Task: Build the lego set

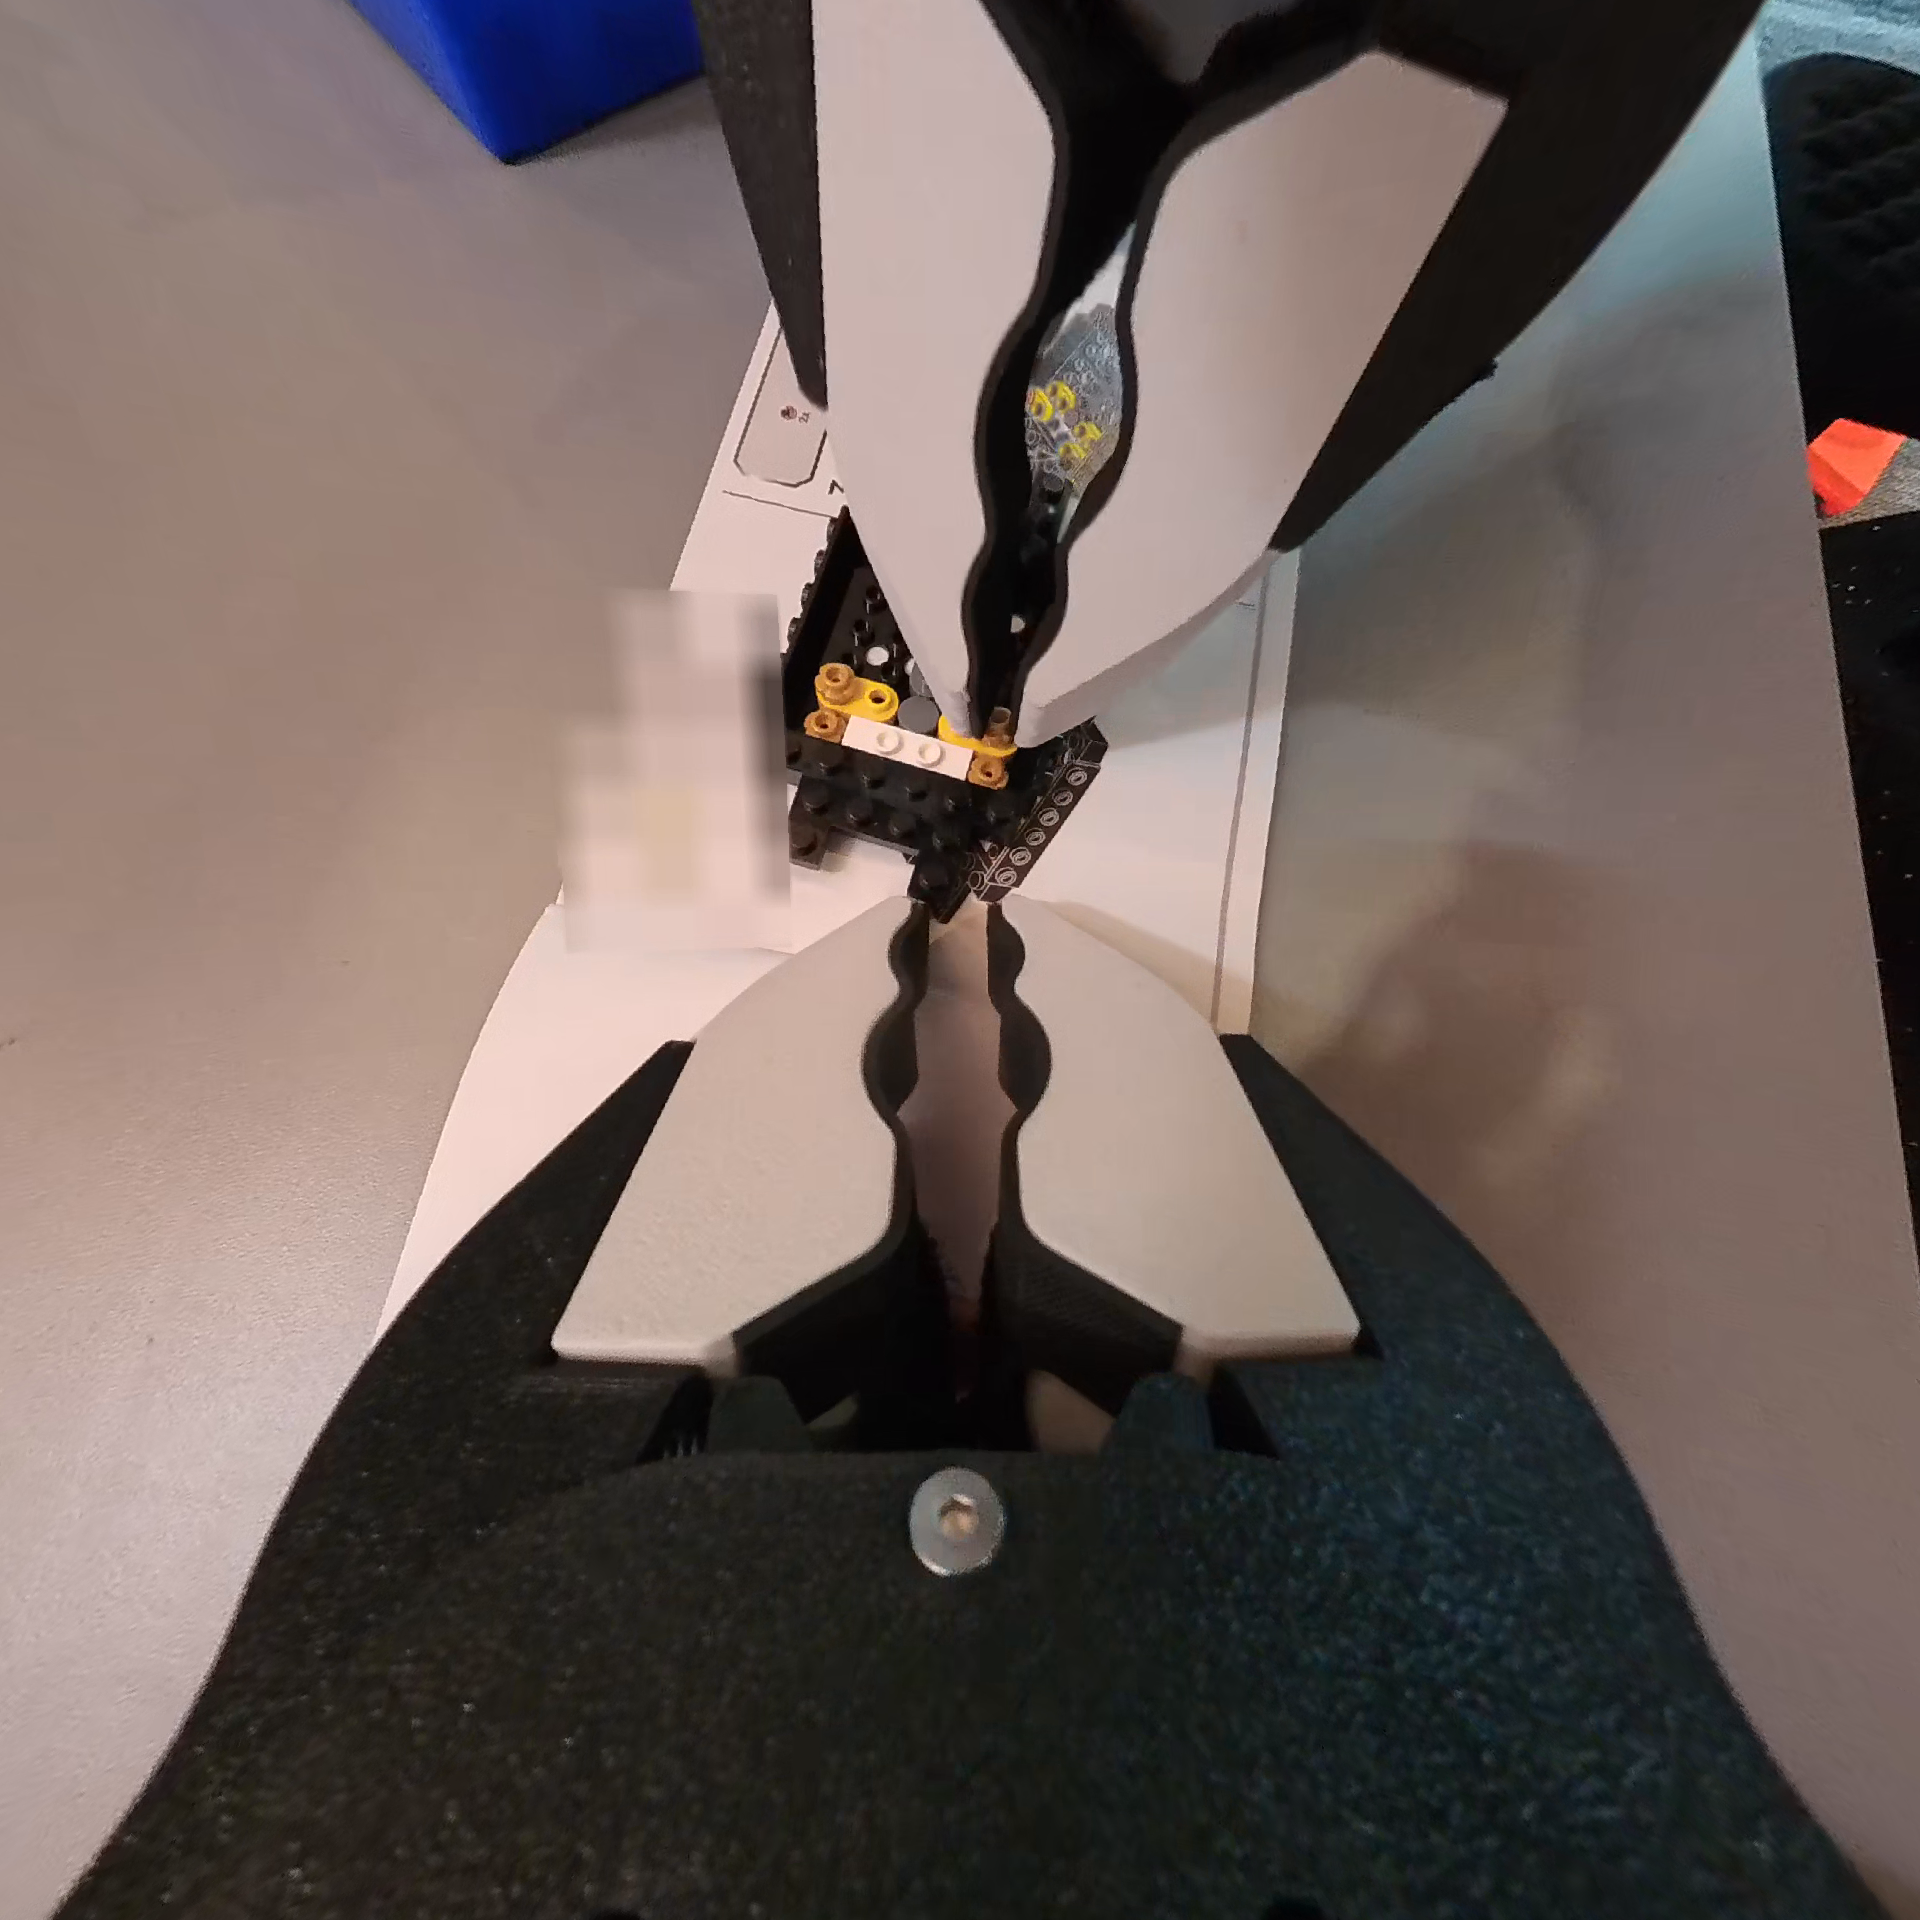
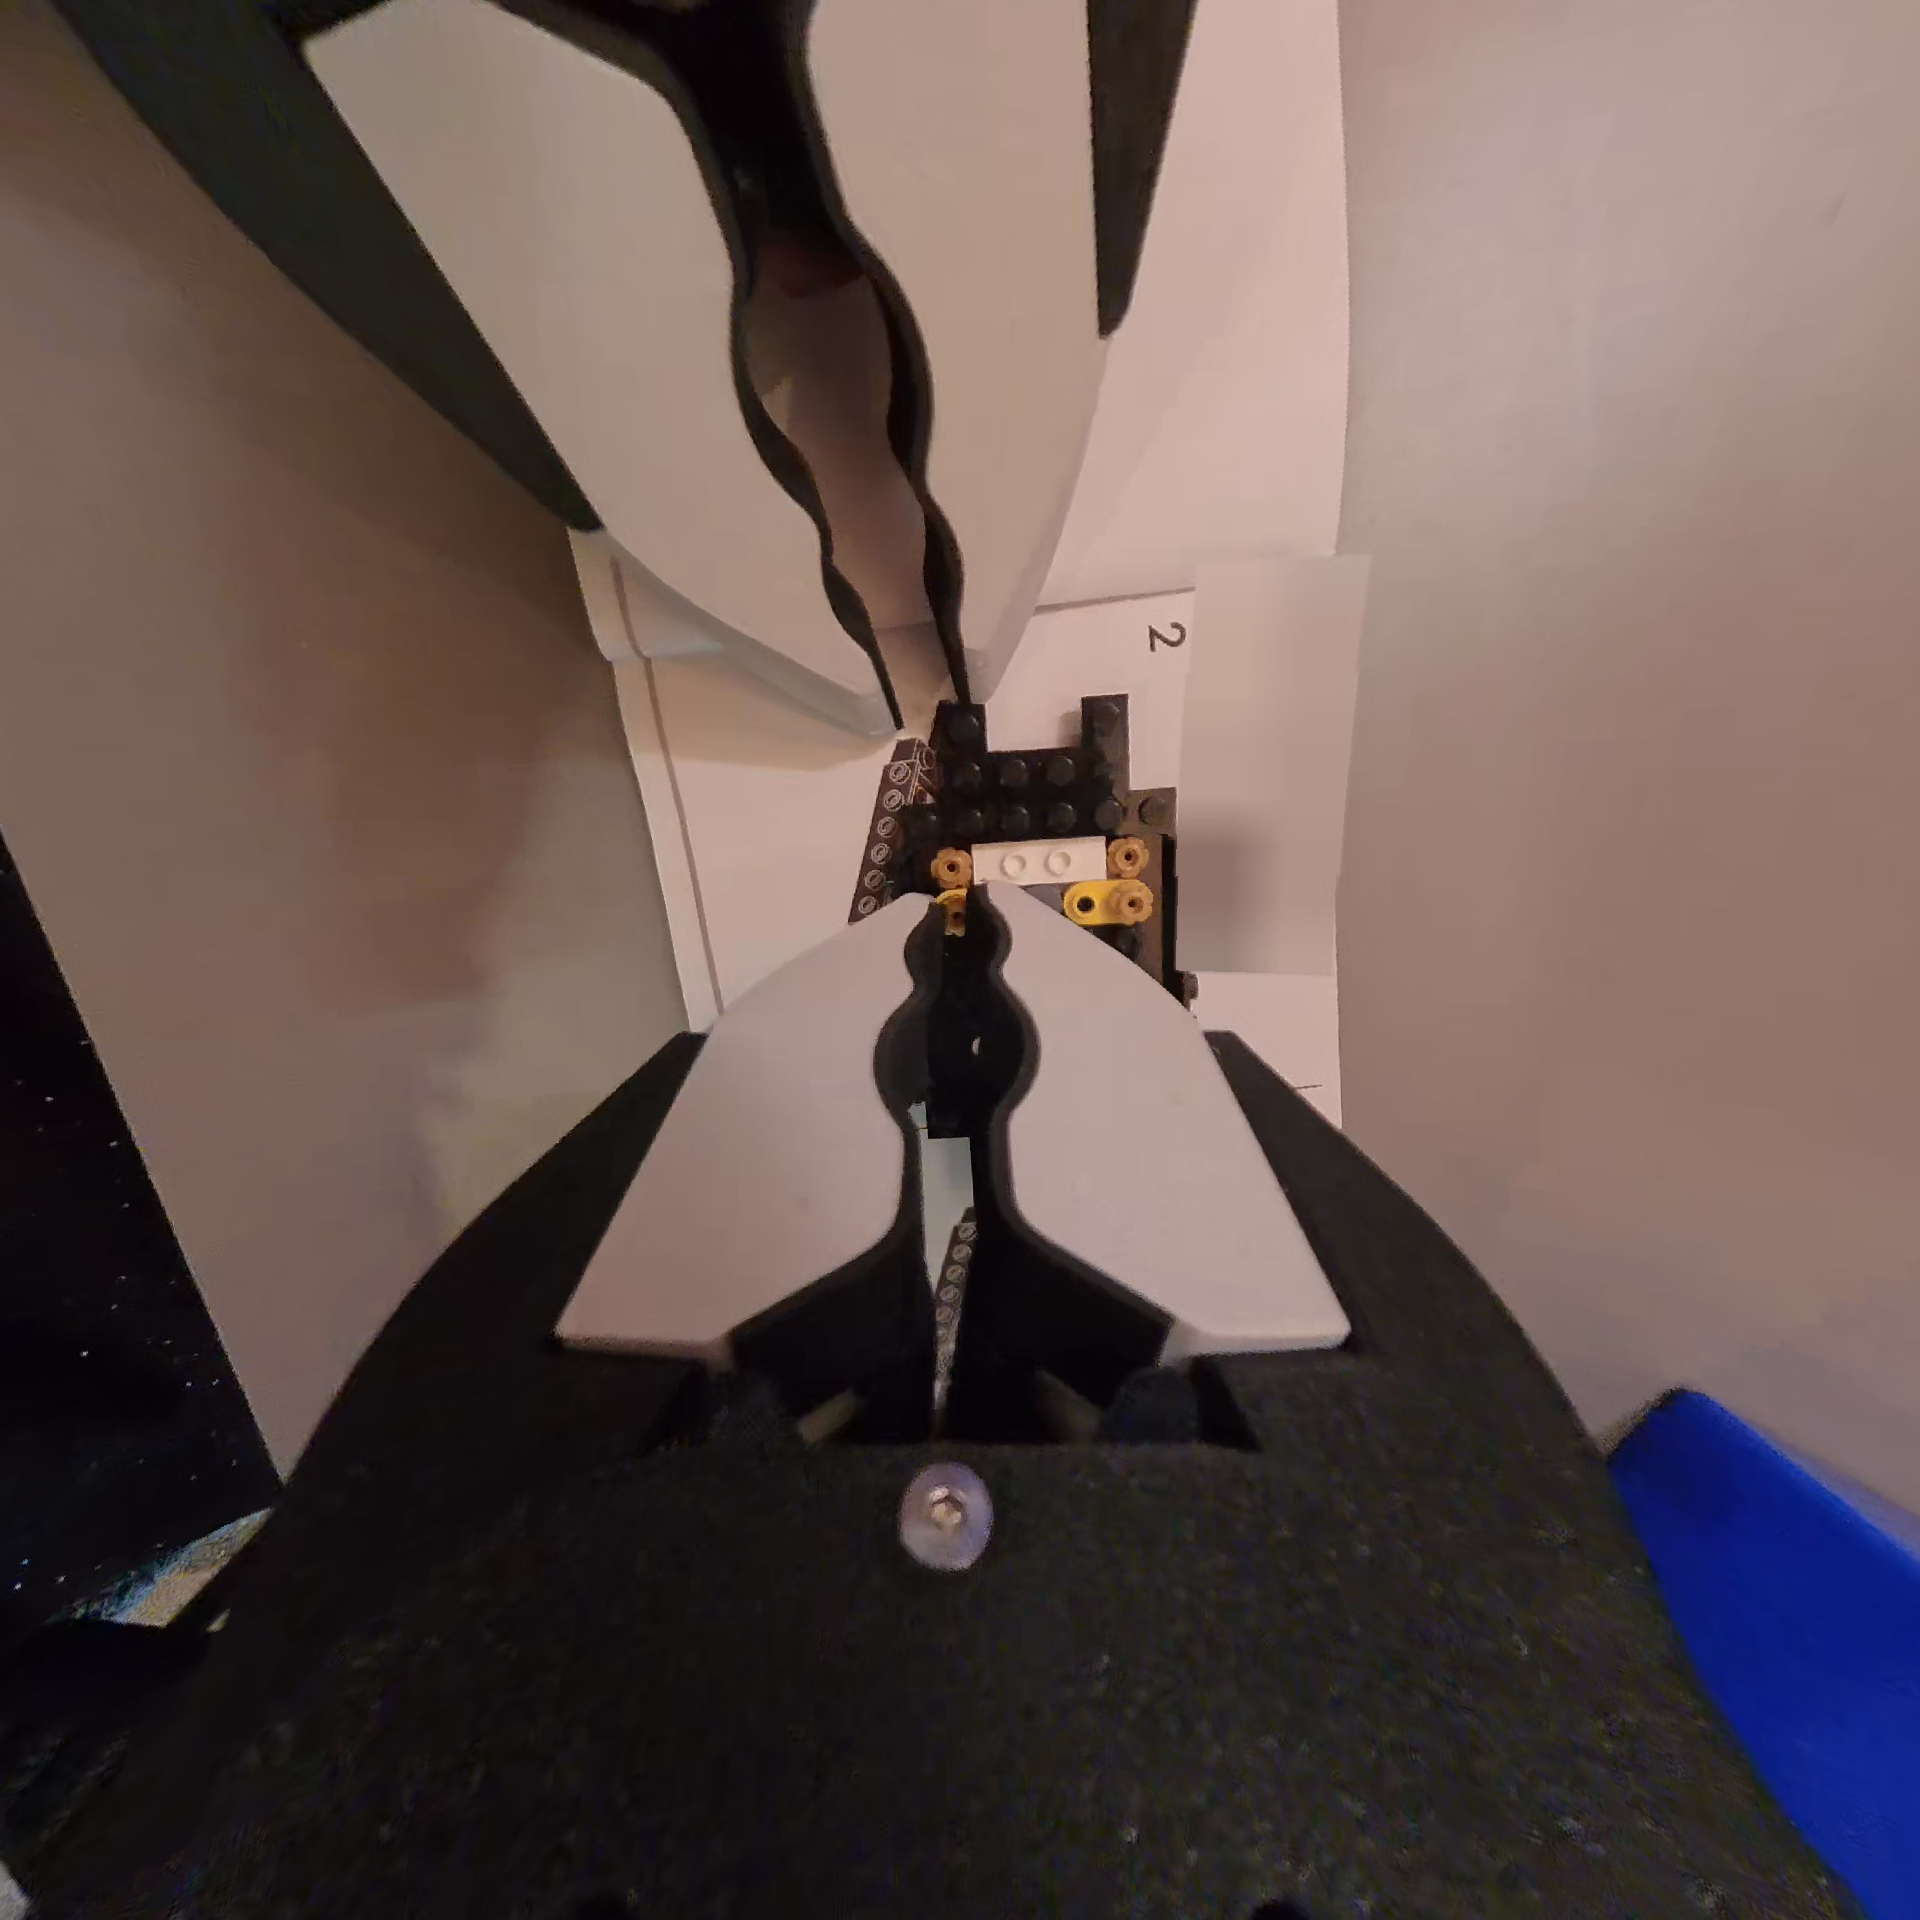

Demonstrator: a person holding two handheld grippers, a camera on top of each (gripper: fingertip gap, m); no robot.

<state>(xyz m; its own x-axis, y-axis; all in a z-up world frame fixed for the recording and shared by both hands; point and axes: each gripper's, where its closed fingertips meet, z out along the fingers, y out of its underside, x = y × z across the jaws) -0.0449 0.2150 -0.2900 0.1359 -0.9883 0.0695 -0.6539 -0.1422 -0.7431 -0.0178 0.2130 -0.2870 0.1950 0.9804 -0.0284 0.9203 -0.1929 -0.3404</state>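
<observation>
The black brick model [image 1: 914, 800] sits on a white printed sheet [image 1: 1153, 831] laid on the grey worktop [image 1: 260, 520], and both tools meet at it from opposite sides.

The left tool [image 1: 956, 914] has its fingertips narrowly apart around the near corner of the model, where a black studded plate juts toward it. The corner lies between the pads; whether they press on it cannot be told.

The right tool [image 2: 961, 904] reaches onto the model's top from the far side. Its fingertips are nearly together, pinching a small tan peg [image 1: 1000, 719] that stands upright on a yellow link piece [image 1: 971, 732]. In the right wrist view the peg shows right in the slit between the tips.

On the model's top, just beside that peg, lies a white 2-stud plate [image 1: 906, 746]. A tan round stud [image 1: 987, 771] sits at the end of the plate nearer the peg, and another [image 1: 828, 724] at its other end. A second yellow link [image 1: 862, 698] with its own tan stud lies past the far end of the plate.

Well away from the model, a blue box [image 1: 540, 73] rests on the worktop, and a red piece [image 1: 1860, 478] lies on a black mat [image 1: 1870, 675] on the other side.
</observation>
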